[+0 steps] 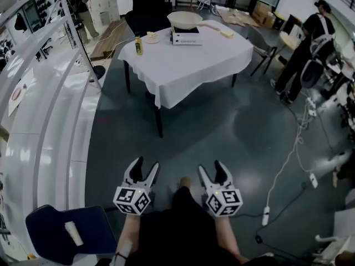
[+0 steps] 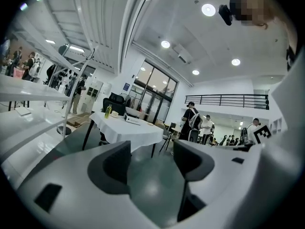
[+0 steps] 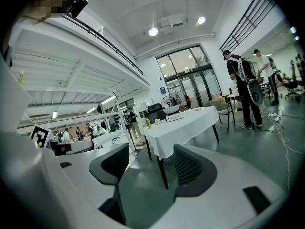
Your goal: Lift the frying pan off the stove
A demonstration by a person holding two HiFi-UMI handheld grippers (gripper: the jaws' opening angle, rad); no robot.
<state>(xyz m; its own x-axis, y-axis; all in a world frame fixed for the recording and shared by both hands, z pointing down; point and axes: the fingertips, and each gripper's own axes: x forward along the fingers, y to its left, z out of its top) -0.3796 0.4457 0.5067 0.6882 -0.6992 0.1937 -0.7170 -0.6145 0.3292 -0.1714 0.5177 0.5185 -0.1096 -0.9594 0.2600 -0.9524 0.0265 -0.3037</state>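
1. Approach step — left gripper (image 1: 146,165) and right gripper (image 1: 210,167) both gape empty, well apart from the table (image 1: 194,65).
2. The frying pan (image 1: 184,19) sits on the stove (image 1: 186,38) there — next, likely walk up and reach its handle.

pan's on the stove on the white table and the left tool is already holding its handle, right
No: the left tool holds nothing; the left gripper view shows its jaws apart over the floor. The pan is on the stove on the white table.
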